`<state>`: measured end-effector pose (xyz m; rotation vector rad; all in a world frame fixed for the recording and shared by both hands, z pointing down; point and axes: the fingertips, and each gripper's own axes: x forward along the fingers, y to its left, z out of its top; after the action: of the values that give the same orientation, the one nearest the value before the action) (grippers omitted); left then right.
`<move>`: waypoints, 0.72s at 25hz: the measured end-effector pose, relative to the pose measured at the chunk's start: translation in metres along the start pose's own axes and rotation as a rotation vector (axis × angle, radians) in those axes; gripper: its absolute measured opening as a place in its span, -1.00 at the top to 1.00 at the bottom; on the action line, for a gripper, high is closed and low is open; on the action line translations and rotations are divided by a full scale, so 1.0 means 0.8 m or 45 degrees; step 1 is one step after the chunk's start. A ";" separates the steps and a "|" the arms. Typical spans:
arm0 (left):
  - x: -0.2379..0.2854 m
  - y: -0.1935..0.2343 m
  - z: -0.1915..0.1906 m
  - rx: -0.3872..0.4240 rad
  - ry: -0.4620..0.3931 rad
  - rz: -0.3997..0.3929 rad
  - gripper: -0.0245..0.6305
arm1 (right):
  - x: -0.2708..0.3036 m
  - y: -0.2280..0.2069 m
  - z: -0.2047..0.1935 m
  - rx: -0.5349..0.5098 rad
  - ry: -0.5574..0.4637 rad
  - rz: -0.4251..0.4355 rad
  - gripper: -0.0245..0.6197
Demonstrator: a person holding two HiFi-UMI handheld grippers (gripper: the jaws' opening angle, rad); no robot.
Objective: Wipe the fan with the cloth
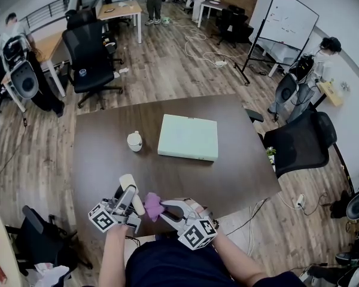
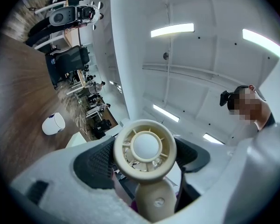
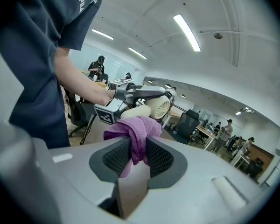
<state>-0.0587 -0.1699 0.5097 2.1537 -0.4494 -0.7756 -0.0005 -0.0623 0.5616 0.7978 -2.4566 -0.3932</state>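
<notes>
Handheld fan (image 2: 145, 147) clamped in left gripper (image 1: 127, 197); purple cloth (image 3: 133, 130) pinched in right gripper (image 1: 166, 211) at fan's three o'clock; wiping seemingly largely outstanding.

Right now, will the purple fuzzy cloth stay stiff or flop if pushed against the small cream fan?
Probably floppy: the purple fuzzy cloth bunches in soft folds above the ribbed fingers of the right gripper, with a tail hanging between them. It likely will not slip, being pinched tightly. Against the small cream plastic fan it should crumple, not push back.
</notes>
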 end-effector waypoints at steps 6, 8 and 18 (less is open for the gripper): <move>-0.004 0.001 -0.006 0.039 0.048 0.007 -0.24 | 0.007 0.010 -0.028 0.077 0.074 0.019 0.60; -0.006 0.002 -0.007 0.055 0.062 0.011 -0.24 | 0.008 0.011 -0.040 0.109 0.100 0.019 0.60; -0.020 0.012 -0.003 0.117 0.096 0.068 -0.24 | 0.004 -0.006 -0.133 0.397 0.327 -0.055 0.60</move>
<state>-0.0697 -0.1656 0.5243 2.2384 -0.5094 -0.6533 0.0590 -0.0795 0.6478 0.9637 -2.2882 0.0796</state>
